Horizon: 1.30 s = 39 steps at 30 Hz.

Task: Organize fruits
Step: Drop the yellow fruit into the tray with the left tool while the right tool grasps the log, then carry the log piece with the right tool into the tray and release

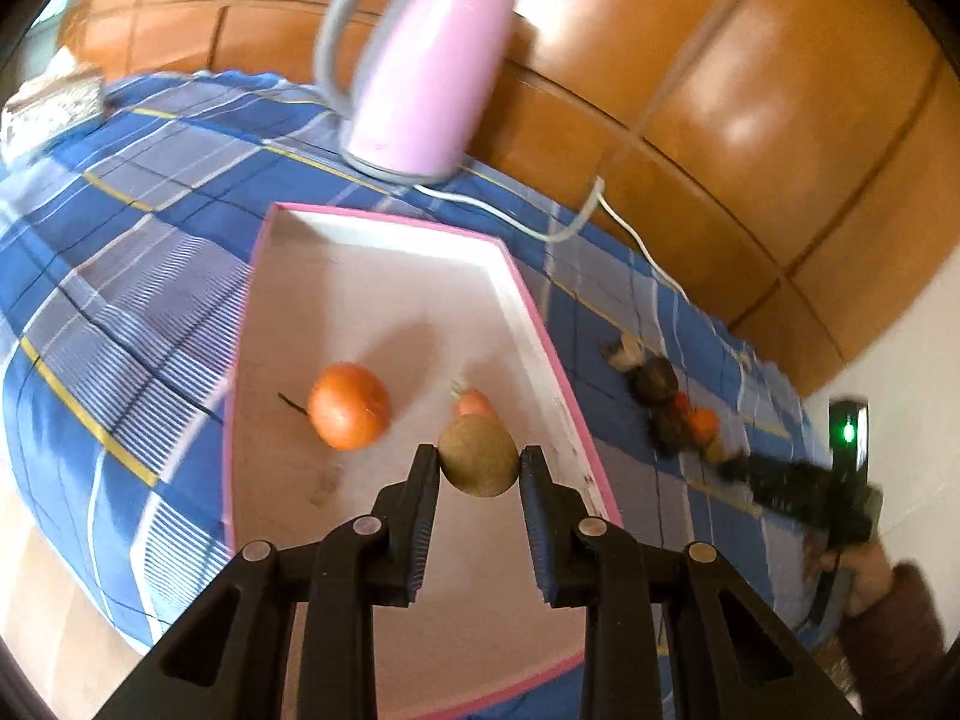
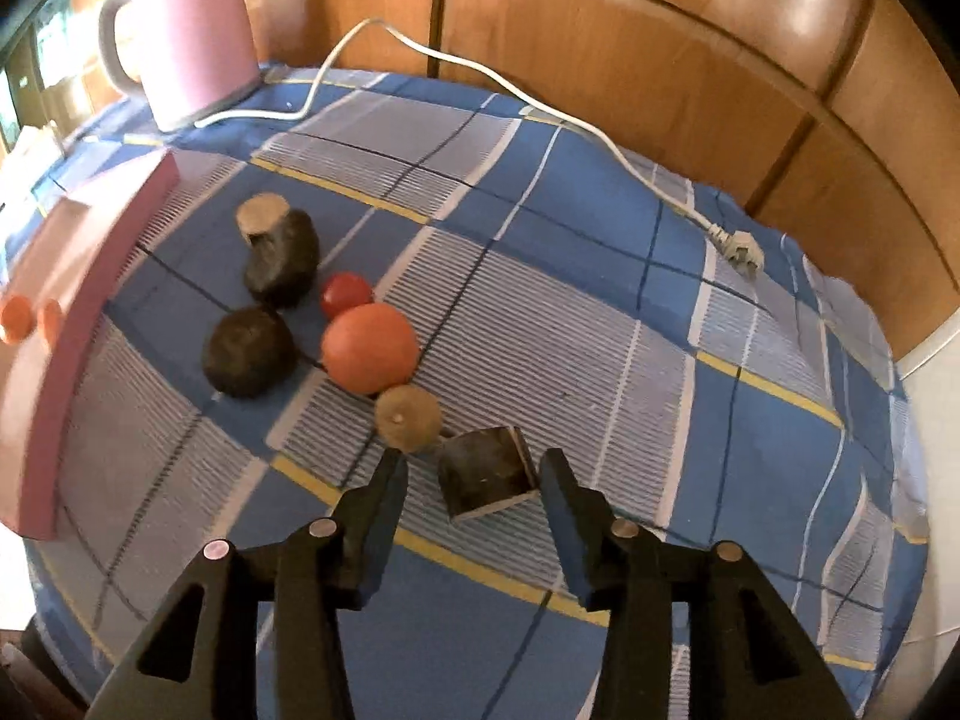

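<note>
My left gripper (image 1: 479,465) is shut on a brown kiwi (image 1: 478,456) and holds it over the pink-rimmed white box (image 1: 543,324). In the box lie an orange fruit (image 1: 349,405) and a small pinkish-orange fruit (image 1: 475,403). My right gripper (image 2: 474,468) is open, its jaws either side of a dark cut chunk (image 2: 487,471) on the cloth. Beyond it lie a second kiwi (image 2: 408,417), an orange (image 2: 369,348), a small red fruit (image 2: 345,294) and two dark fruits (image 2: 249,351) (image 2: 282,258).
A pink kettle (image 1: 420,72) stands behind the box, its white cord (image 2: 480,78) and plug (image 2: 741,249) trailing over the blue plaid cloth (image 2: 600,300). Wooden panels (image 2: 630,30) back the table. The box's pink side (image 2: 72,276) shows at left in the right wrist view.
</note>
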Tool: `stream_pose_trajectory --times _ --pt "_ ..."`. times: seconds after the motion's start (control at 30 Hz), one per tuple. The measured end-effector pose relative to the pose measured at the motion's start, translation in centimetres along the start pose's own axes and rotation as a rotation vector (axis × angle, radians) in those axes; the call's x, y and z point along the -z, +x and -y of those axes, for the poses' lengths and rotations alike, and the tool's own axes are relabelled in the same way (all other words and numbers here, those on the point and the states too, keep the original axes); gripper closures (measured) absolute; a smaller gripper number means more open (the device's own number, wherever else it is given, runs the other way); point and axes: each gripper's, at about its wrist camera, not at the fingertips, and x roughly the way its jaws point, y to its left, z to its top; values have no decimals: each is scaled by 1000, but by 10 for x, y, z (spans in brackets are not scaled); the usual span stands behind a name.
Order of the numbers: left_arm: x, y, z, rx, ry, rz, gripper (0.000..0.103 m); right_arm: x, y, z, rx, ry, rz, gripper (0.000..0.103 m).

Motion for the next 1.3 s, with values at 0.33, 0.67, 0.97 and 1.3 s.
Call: stream_pose_trajectory --times 0.33,0.67,0.97,1.3 --pt "-49 20 -24 -104 -37 61 75 12 11 12 -12 23 -33 67" --pt "-76 66 -40 -230 -13 32 74 16 8 9 -10 53 -6 67" --pt "-57 58 -34 -297 -18 63 41 16 10 11 -14 78 11 67" --pt "2 17 0 -327 38 118 16 26 5 10 -39 163 43 67"
